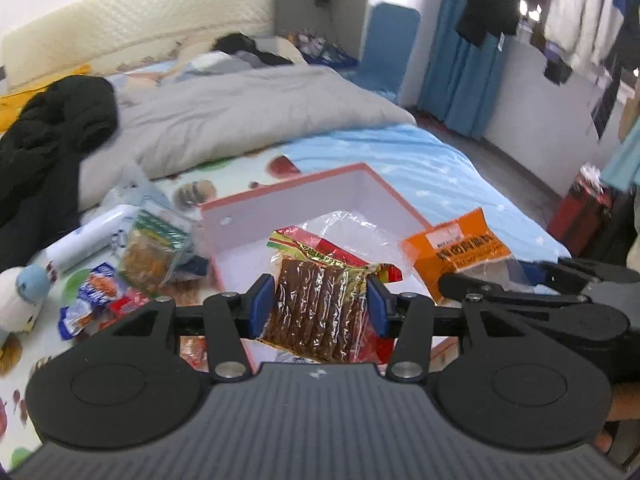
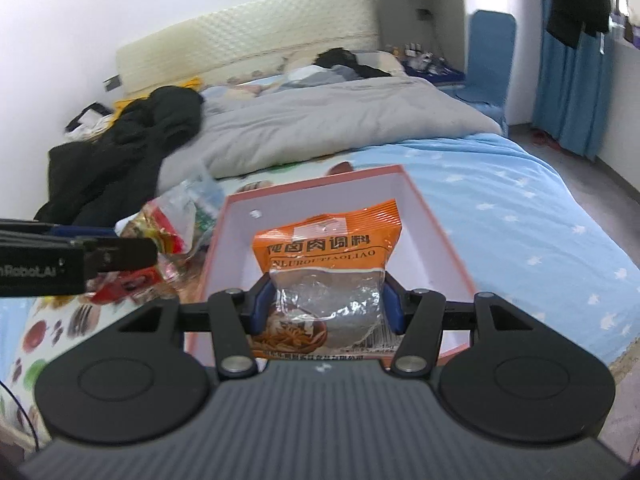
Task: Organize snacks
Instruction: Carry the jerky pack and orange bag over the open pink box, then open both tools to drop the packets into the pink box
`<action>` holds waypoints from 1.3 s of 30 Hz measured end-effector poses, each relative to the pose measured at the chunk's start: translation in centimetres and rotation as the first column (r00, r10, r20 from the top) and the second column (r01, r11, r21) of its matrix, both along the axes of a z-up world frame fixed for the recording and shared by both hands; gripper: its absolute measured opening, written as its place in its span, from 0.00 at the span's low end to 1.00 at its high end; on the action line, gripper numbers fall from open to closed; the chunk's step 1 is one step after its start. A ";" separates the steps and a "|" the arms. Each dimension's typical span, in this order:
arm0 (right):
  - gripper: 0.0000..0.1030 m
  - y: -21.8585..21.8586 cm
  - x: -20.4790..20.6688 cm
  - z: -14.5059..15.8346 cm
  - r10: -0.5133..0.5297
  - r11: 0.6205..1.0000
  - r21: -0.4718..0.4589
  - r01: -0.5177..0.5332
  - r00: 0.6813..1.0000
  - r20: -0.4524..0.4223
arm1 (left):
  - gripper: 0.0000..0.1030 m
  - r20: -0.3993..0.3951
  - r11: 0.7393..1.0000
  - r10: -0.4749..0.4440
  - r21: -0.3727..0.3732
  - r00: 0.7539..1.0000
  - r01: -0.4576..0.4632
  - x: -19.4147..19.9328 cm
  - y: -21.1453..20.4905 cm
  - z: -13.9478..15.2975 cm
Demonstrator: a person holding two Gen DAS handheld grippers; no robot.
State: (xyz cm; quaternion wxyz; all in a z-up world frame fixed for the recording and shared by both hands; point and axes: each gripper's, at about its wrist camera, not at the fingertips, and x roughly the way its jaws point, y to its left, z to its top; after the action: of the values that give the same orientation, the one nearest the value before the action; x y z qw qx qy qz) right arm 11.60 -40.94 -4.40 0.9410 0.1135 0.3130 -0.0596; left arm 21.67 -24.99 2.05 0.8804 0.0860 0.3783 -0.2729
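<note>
My left gripper (image 1: 318,306) is shut on a clear packet of brown snack sticks (image 1: 316,312) with a red and gold top, held above the pink-rimmed white box (image 1: 280,200) on the bed. My right gripper (image 2: 326,306) is shut on an orange seasoning packet (image 2: 326,256) with a clear lower half, also held over the box (image 2: 436,248). In the left wrist view the orange packet (image 1: 456,248) and the right gripper's fingers (image 1: 480,288) show at the right. In the right wrist view the left gripper's body (image 2: 76,258) reaches in from the left.
Several loose snack packs (image 1: 100,292), a clear tub of snacks (image 1: 154,248), a white roll (image 1: 92,232) and a plush toy (image 1: 20,296) lie left of the box. A grey duvet (image 1: 240,120) and black clothes (image 1: 52,140) lie behind. A red bag (image 1: 584,212) stands on the floor.
</note>
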 end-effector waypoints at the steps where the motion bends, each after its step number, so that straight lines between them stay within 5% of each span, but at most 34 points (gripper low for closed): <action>1: 0.56 -0.5 0.2 0.0 -0.006 1.000 0.002 0.006 1.000 -0.006 | 0.53 -0.015 1.000 -0.002 0.010 1.000 0.003 0.5 -0.8 -0.1; 8: 0.56 -3.5 1.8 -0.4 -0.018 0.999 0.032 0.019 0.998 -0.052 | 0.53 -0.097 1.000 0.000 -0.008 0.995 -0.001 4.4 -4.6 -0.4; 16: 0.55 -4.9 3.6 -2.2 0.015 0.999 0.032 -0.012 0.996 -0.090 | 0.53 -0.224 1.000 0.015 0.019 0.974 -0.010 9.4 -6.9 -4.2; 23: 0.55 -6.7 6.1 -4.7 0.044 0.997 0.068 -0.036 0.992 -0.119 | 0.53 -0.388 0.998 0.041 0.051 0.921 -0.023 13.2 -8.4 -10.2; 33: 0.56 -9.2 10.2 -10.9 0.015 0.992 0.127 0.016 0.972 -0.237 | 0.53 -0.434 0.990 0.120 0.122 0.893 -0.073 16.8 -9.5 -14.8; 39: 0.58 -9.3 10.1 -10.5 0.034 0.991 0.136 -0.004 0.974 -0.223 | 0.64 -0.429 0.990 0.109 0.128 0.897 -0.059 16.8 -9.5 -15.3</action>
State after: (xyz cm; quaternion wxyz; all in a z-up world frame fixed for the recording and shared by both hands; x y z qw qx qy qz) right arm 21.66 -50.28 -14.94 0.8903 0.1661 0.4219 -0.0418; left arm 38.48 -34.50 -13.21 0.7784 0.0558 0.5833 -0.2252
